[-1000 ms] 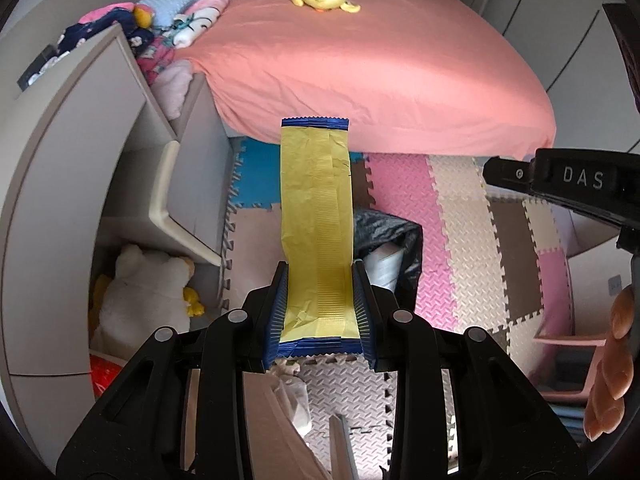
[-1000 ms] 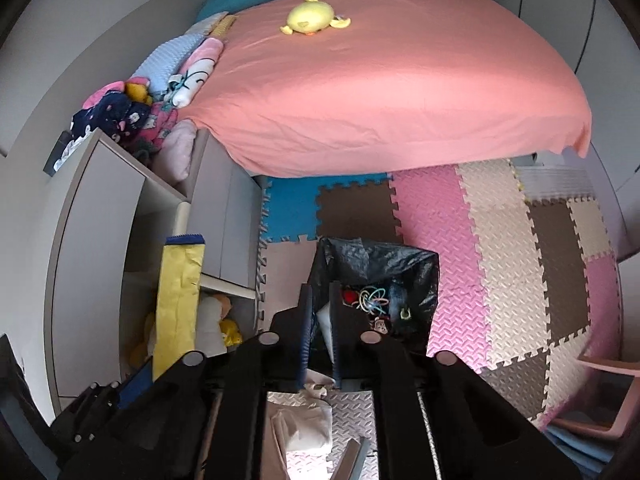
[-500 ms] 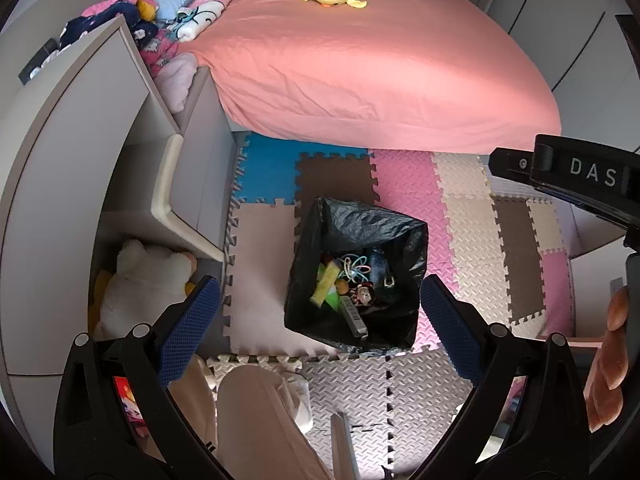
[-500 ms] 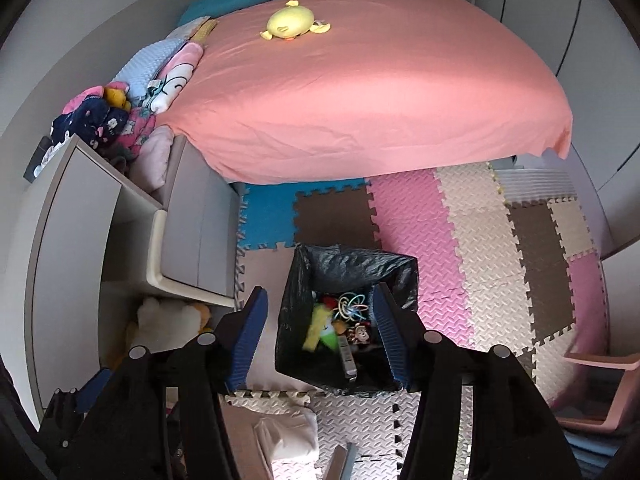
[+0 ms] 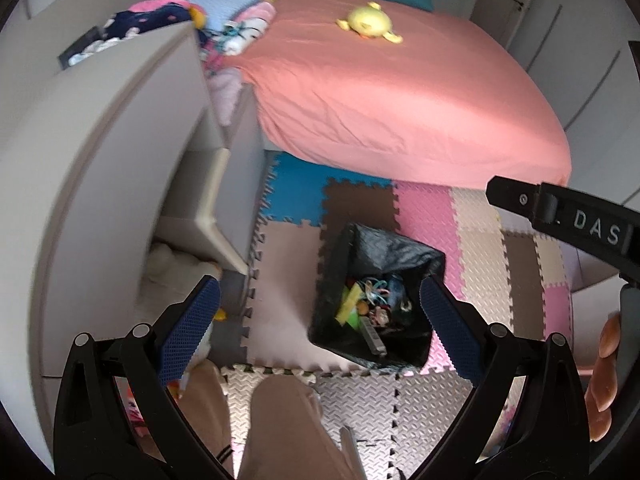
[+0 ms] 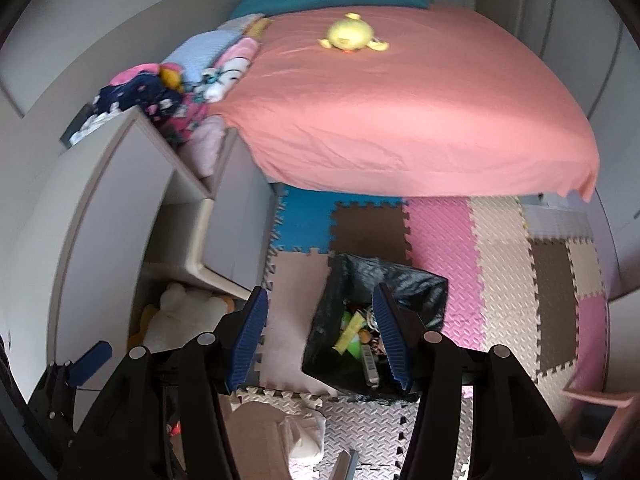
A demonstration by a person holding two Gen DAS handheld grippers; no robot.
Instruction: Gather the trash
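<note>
A bin lined with a black bag [image 5: 400, 252] stands on the foam floor mat; it also shows in the right wrist view [image 6: 404, 280]. It holds mixed trash, among it a yellow wrapper [image 5: 349, 298] [image 6: 349, 330]. My left gripper [image 5: 316, 320] is open and empty, high above the bin. My right gripper [image 6: 320, 328] is open and empty, also above the bin. The right gripper's body [image 5: 560, 212] crosses the right of the left wrist view.
A bed with a pink sheet [image 5: 400, 92] and a yellow plush [image 5: 368, 22] lies behind. A grey cabinet [image 5: 100, 168] with a plush toy [image 6: 180, 316] on its low shelf stands left. The person's legs [image 5: 280, 428] are below. A pink stool [image 6: 600, 412] is at right.
My left gripper opened and the yellow wrapper dropped into the bin. My right gripper opened too, letting go of a small white piece. Both views have shifted a little.
</note>
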